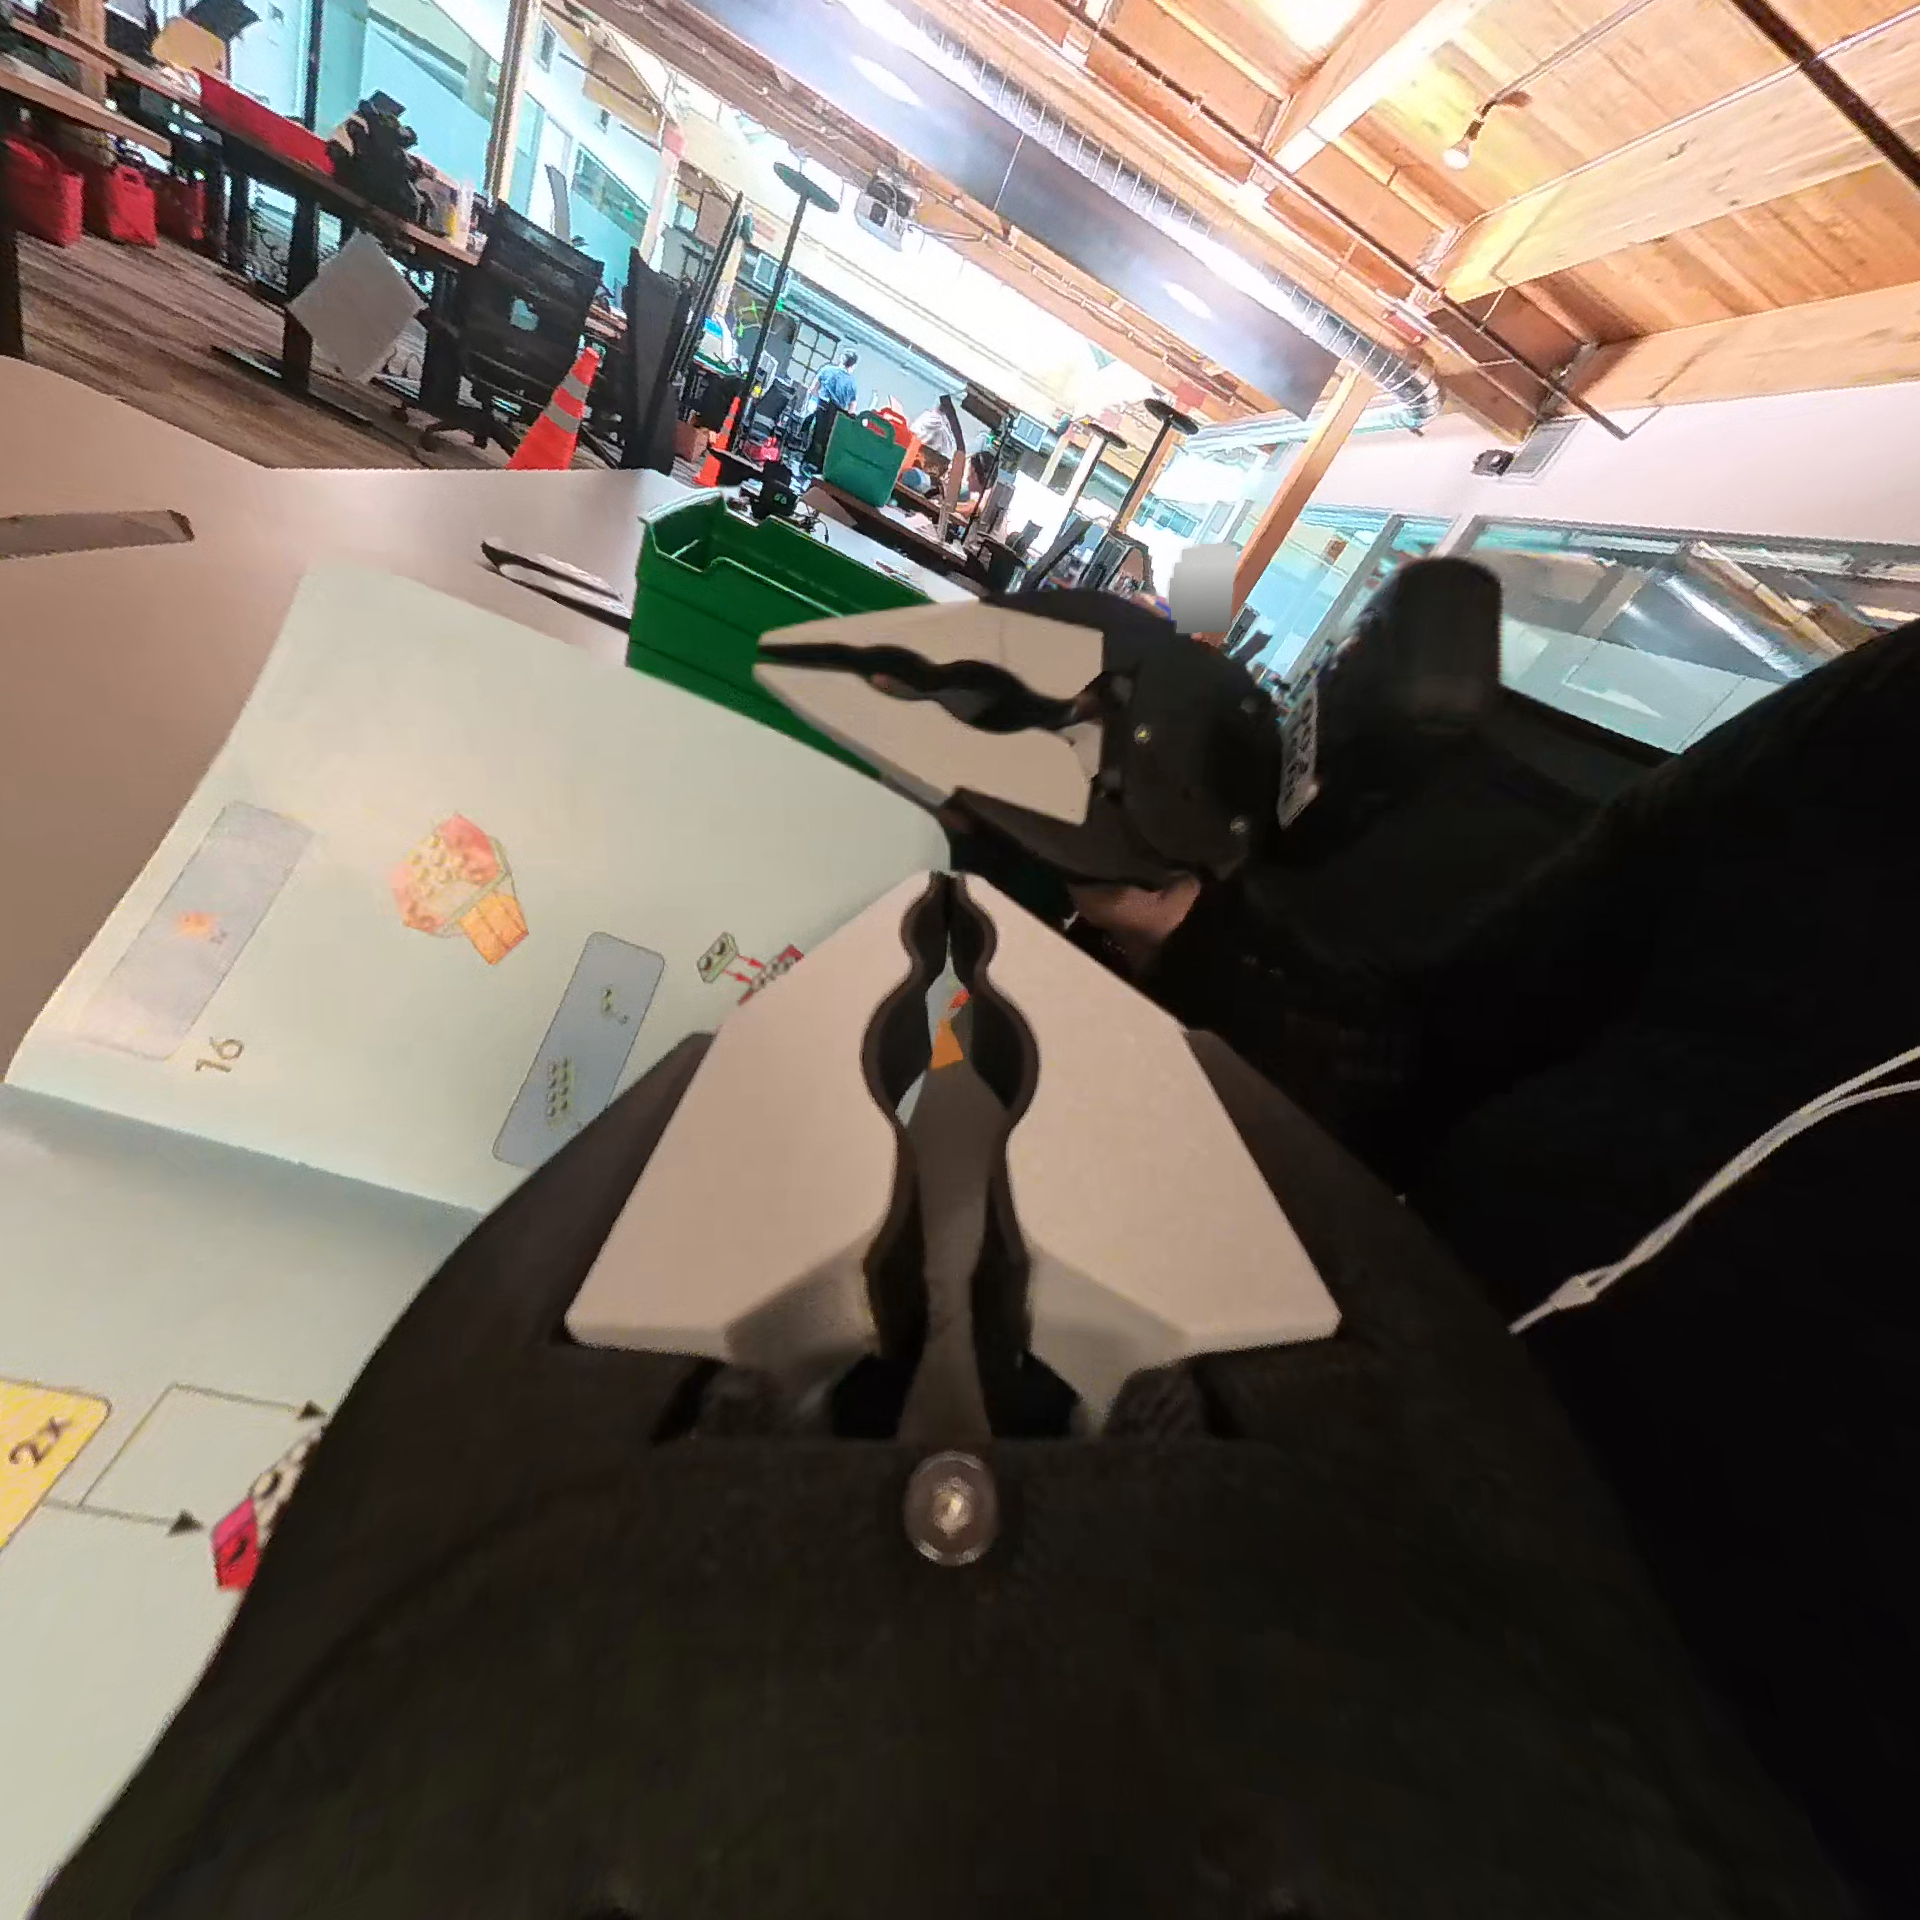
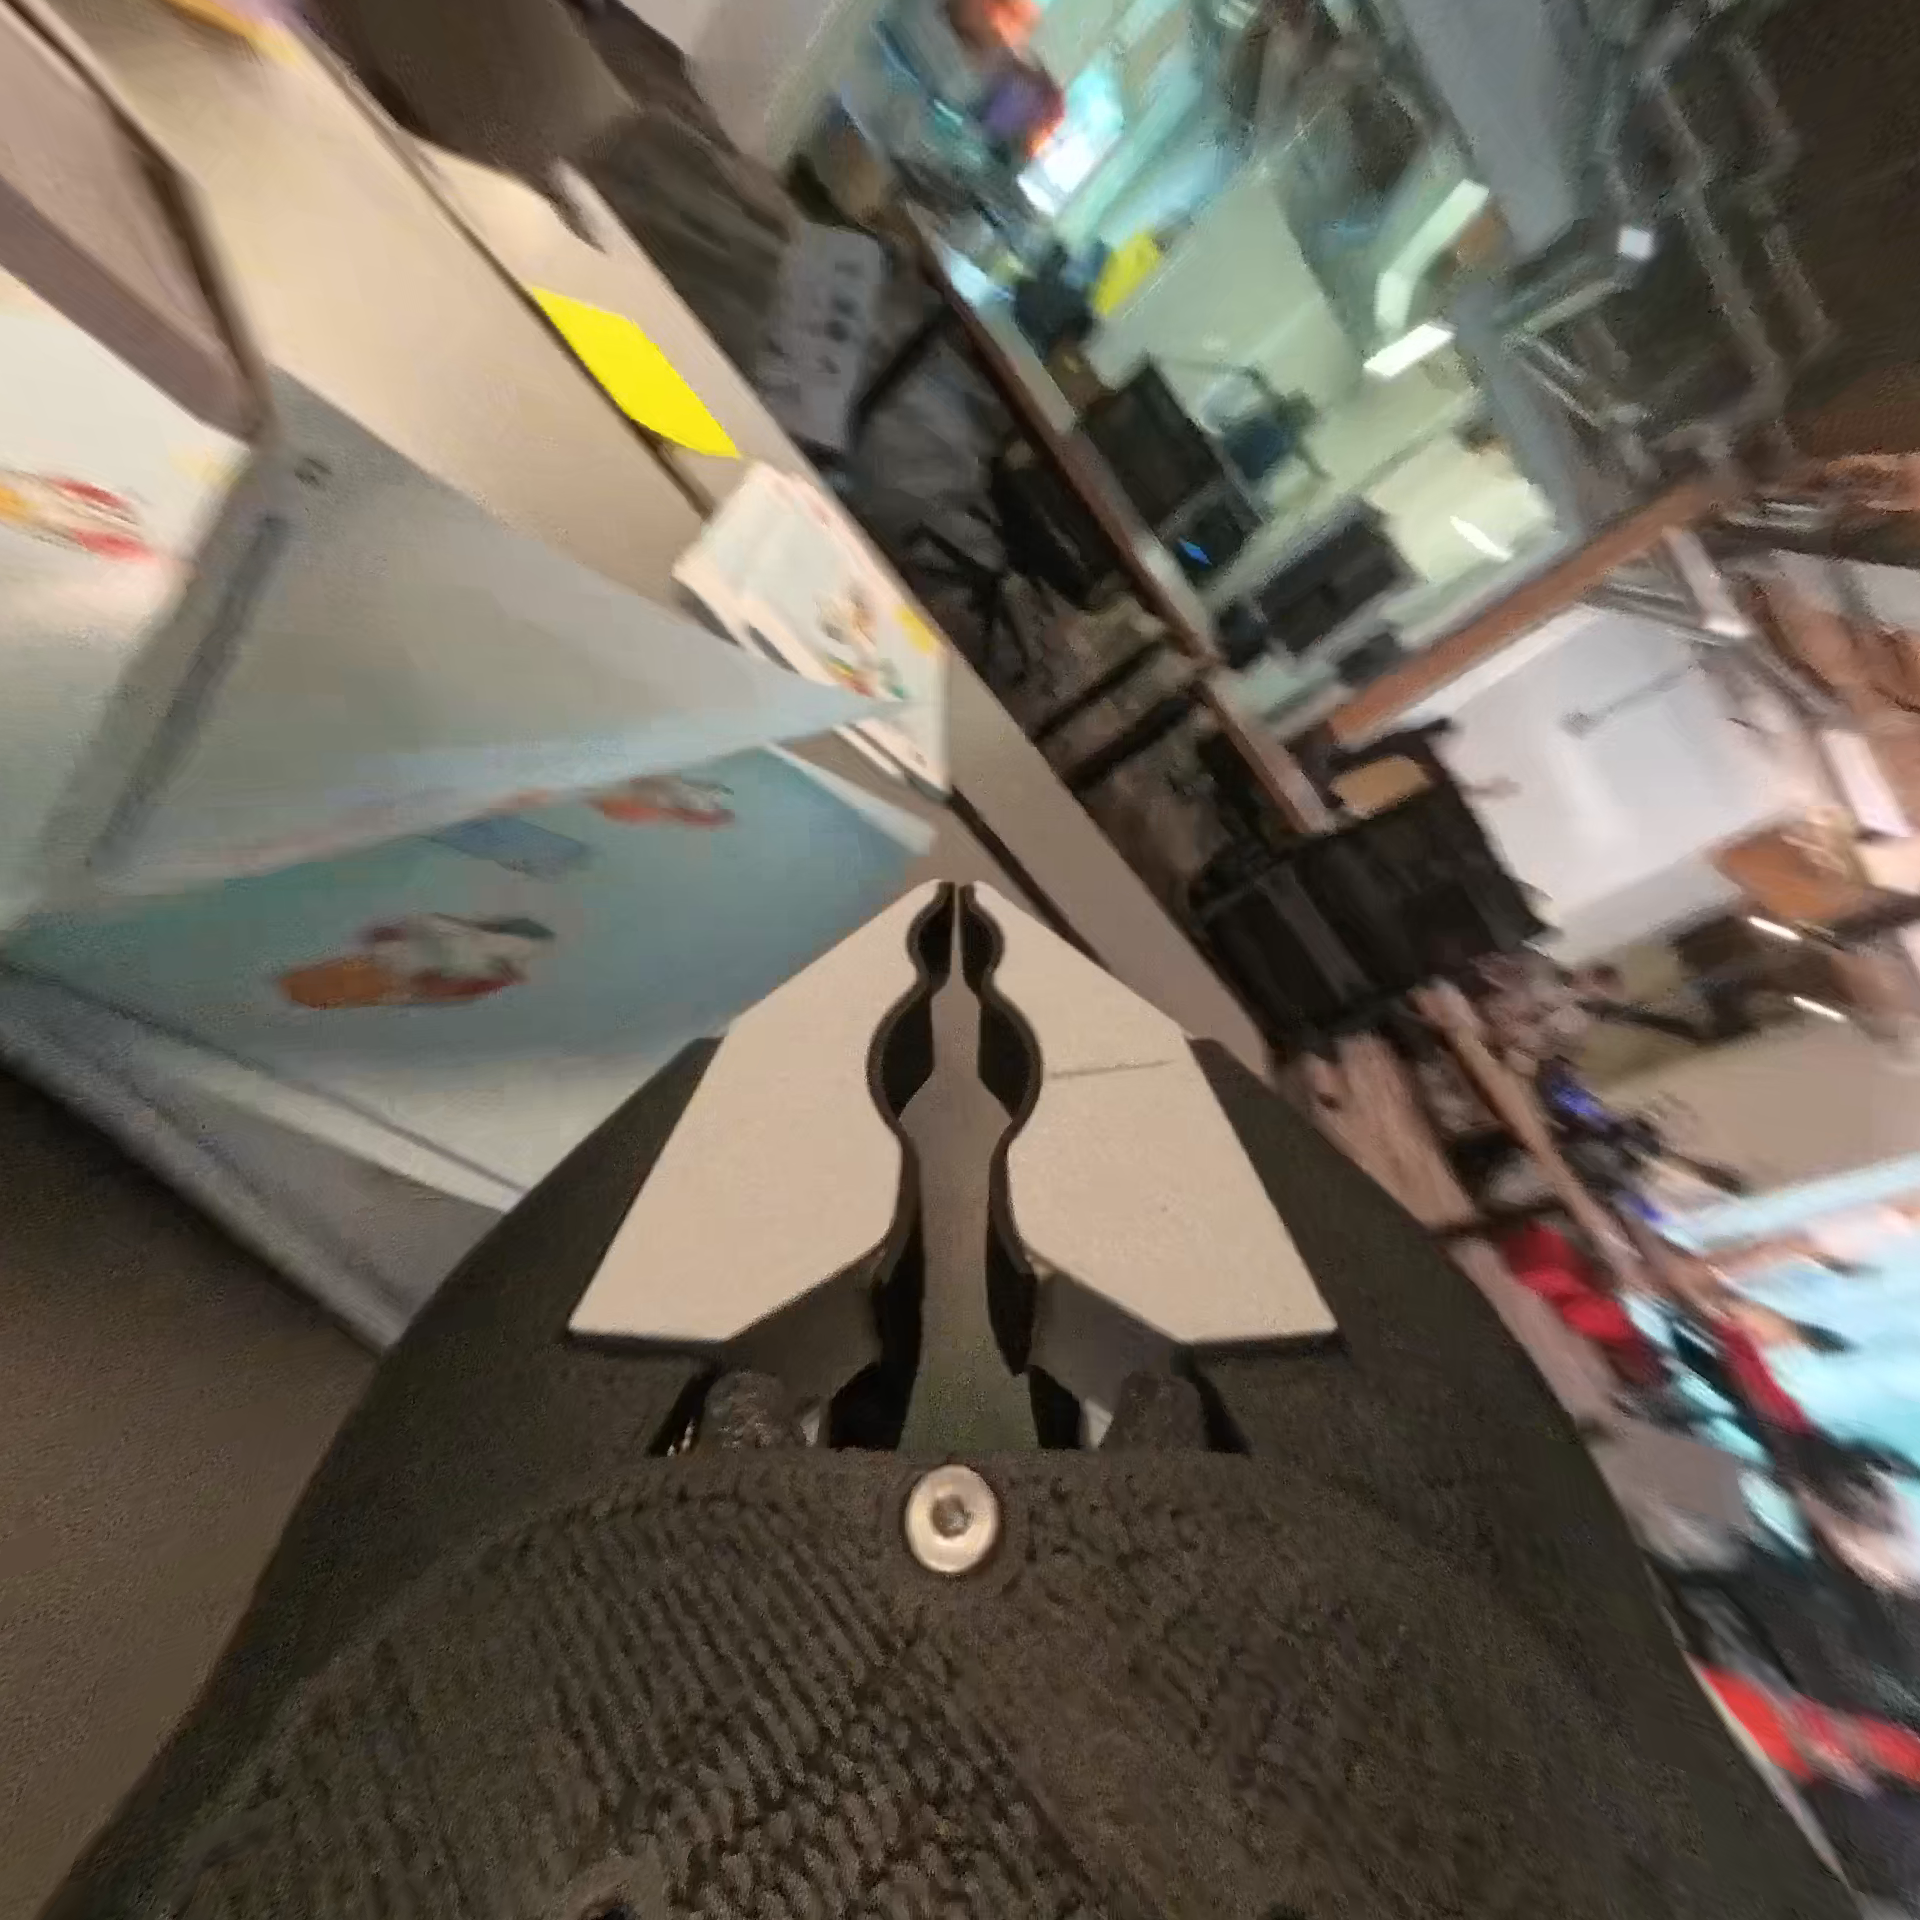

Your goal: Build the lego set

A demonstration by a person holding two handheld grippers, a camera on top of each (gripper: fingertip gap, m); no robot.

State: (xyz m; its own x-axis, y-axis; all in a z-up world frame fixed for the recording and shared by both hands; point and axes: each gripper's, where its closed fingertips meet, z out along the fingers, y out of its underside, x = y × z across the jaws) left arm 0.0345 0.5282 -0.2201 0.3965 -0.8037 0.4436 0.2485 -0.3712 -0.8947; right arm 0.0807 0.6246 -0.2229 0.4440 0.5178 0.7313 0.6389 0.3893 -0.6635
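On the grey table (image 1: 343, 520) the open instruction booklet (image 1: 436, 831) lies spread, its far page curling up; no loose bricks show. Left gripper (image 1: 948, 883) hangs over its right edge, clenched on nothing. Right gripper (image 1: 774, 665), beyond it, is likewise clenched and empty. A green bin (image 1: 727, 603) stands farther off. Judged step: consulting or turning a page; next, fetch the pictured bricks.
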